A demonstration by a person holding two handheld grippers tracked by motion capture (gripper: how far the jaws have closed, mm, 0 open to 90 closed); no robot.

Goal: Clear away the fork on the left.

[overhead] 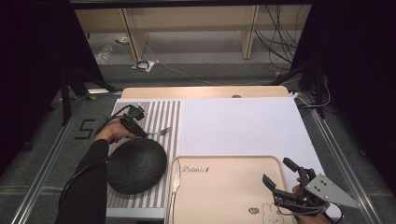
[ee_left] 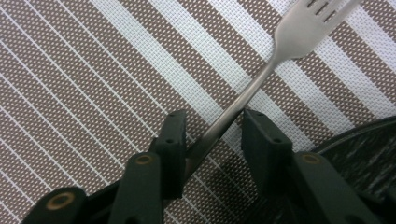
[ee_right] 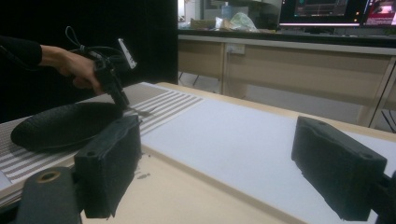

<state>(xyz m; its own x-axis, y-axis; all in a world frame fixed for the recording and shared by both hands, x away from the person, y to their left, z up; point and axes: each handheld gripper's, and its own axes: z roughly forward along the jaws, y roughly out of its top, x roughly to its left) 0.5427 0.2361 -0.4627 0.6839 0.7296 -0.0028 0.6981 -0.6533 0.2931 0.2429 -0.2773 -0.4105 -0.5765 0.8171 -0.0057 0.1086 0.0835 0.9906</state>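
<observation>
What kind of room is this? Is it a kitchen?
Probably a lab or workroom, not a kitchen: black curtains hang around the table, loose cables lie on the floor, and computer screens glow behind.

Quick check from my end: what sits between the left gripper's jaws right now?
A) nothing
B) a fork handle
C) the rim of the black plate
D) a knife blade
B: in the left gripper view the fork handle runs between the left gripper jaws, above the striped placemat.

The fork is smooth, brushed metal on a woven, striped cloth-like placemat. The black plate looks matt and rough-textured. The tray is smooth, pale and wood-coloured.
</observation>
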